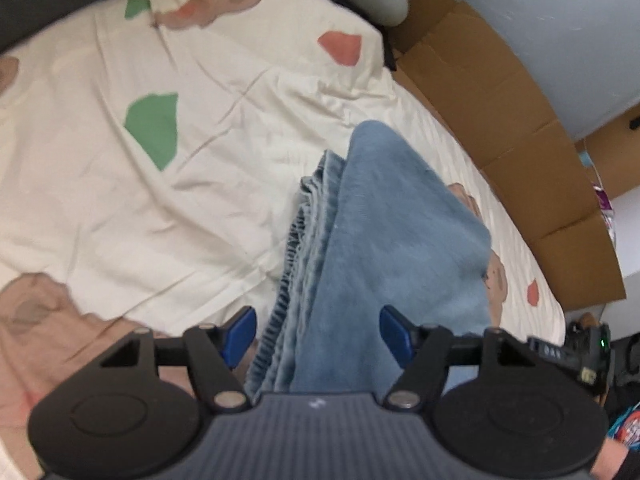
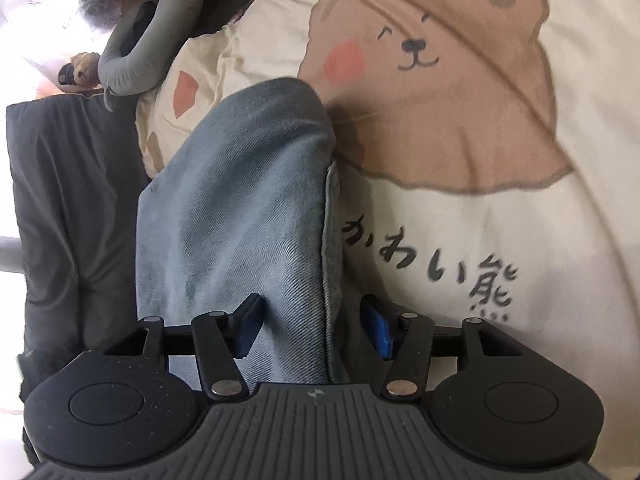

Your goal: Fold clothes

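Although both grippers sit over the garment, neither is pinching it. The left gripper (image 1: 318, 334) has its jaws spread, with the blue denim garment (image 1: 384, 248) passing between the blue pads and clear of them on both sides. The right gripper (image 2: 310, 326) is likewise spread; the cloth lies against or just beside its left-hand pad, while the other pad stands apart over the bedcover. The denim garment (image 2: 240, 208) lies folded into a long narrow stack on the cream bedcover (image 1: 192, 208), partly over the printed bear (image 2: 432, 92), with a dark grey cover (image 2: 68, 208) alongside in the right wrist view and flattened cardboard (image 1: 512, 128) beyond the bed edge in the left wrist view. Several layered edges, including a gathered, ribbed band, show along one side of the stack in the left wrist view. By my assessment the cloth is soft but fairly thick and weighty for fabric: it should hold a crease reasonably, sag when lifted from one end, and resist slipping thanks to its twill surface. The sound place to take hold is at an end of the stack, biting through all layers together near the corners, one gripper at each. A hold on the top layer alone would likely pull the fold open.
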### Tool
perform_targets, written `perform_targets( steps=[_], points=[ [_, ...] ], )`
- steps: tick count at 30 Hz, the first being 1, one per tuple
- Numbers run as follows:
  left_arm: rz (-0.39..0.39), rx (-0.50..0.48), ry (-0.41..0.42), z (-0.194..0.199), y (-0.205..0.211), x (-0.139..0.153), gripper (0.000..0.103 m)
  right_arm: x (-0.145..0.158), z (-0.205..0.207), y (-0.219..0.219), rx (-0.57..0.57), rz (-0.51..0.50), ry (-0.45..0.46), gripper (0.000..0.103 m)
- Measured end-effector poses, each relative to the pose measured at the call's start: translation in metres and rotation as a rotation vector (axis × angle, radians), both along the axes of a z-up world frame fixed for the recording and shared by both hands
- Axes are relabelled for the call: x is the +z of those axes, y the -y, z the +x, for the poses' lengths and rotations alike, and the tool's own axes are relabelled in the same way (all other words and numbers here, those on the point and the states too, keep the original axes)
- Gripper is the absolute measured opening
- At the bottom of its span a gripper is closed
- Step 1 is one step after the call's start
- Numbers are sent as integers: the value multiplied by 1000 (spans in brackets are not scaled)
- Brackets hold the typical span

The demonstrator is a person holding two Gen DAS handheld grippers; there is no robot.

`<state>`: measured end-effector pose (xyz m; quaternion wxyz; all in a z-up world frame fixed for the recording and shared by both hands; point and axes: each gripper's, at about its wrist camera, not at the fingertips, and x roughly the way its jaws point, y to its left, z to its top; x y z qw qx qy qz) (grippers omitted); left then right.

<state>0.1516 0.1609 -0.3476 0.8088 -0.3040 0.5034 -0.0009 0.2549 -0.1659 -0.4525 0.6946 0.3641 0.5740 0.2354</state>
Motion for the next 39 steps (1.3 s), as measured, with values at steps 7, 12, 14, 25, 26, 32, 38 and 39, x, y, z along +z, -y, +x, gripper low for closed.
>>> perform_targets(
  steps=[7, 12, 14, 25, 26, 32, 38, 39],
  points=[
    [-118, -15, -14, 9, 1, -27, 58, 17, 5, -9, 109, -1, 50, 18],
    [-126, -34, -9, 9, 6, -22, 46, 31, 6, -6, 147, -31, 56, 18],
    [-127, -47, -9, 9, 10, -18, 44, 37, 7, -2, 156, -46, 54, 17],
    [-208, -146, 6, 23, 76, -18, 38, 80, 10, 63, 183, -194, 51, 17],
    [-218, -158, 7, 25, 84, -19, 38, 84, 10, 72, 183, -209, 48, 17],
    [-262, -227, 15, 40, 131, -23, 34, 88, 10, 119, 151, -297, -8, 18],
    [-292, -258, 17, 44, 154, -26, 32, 82, 20, 139, 194, -363, -32, 19],
    [-297, -257, 17, 44, 153, -26, 31, 79, 20, 139, 198, -371, -35, 19]
  ],
)
